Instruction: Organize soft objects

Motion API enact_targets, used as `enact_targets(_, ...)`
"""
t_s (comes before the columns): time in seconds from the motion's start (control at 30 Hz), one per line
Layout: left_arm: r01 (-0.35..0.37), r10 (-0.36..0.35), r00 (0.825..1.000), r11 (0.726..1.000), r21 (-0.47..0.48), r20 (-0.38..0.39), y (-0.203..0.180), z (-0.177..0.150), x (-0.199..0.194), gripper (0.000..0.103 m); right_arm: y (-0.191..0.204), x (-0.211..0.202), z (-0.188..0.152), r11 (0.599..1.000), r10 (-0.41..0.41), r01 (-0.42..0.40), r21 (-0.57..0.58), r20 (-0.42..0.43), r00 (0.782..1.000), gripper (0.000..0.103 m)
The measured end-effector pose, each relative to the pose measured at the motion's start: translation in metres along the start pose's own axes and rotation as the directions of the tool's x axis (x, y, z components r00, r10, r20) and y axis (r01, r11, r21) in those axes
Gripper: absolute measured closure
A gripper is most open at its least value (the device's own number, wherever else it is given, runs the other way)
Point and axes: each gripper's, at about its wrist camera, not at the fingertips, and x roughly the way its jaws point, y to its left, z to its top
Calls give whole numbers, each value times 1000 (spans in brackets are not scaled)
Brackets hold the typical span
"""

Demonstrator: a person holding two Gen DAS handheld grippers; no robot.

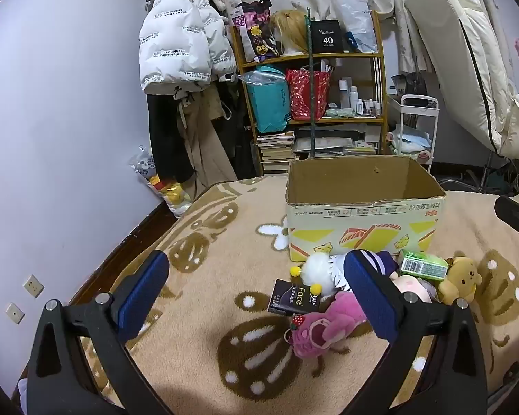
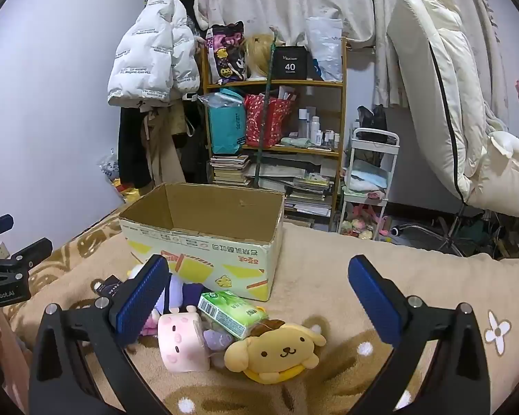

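An open cardboard box (image 1: 363, 221) stands on the blanket and looks empty; it also shows in the right wrist view (image 2: 204, 256). In front of it lies a pile: a pink strawberry bear (image 1: 321, 332), a white fluffy toy (image 1: 316, 271), a dark "Face" packet (image 1: 294, 299), a green tissue pack (image 1: 422, 266), a yellow dog plush (image 1: 460, 280). The right wrist view shows the yellow dog plush (image 2: 280, 347), a pink cube plush (image 2: 181, 340) and the green pack (image 2: 235, 311). My left gripper (image 1: 256, 297) is open, above the pile's left side. My right gripper (image 2: 259, 297) is open over the pile.
A beige patterned blanket (image 1: 207, 311) covers the bed. A cluttered wooden shelf (image 1: 311, 103), hanging coats (image 1: 180, 52), a white cart (image 2: 366, 180) and a folded mattress (image 2: 443, 86) stand behind. The bed's left edge drops beside the wall (image 1: 52, 138).
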Motion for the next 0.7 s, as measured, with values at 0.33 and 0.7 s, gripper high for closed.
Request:
enact_targets(0.33,-2,2,1000,1000,1,3,0,0,-1,3,-1,2,-1,1000,3,-3,4,-1,1000,0)
enact_targets(0.7,-4,4,1000,1000,8,-4,-3,-2,2,3,0,1,-1,1000,0,0,0,-1,1000,0)
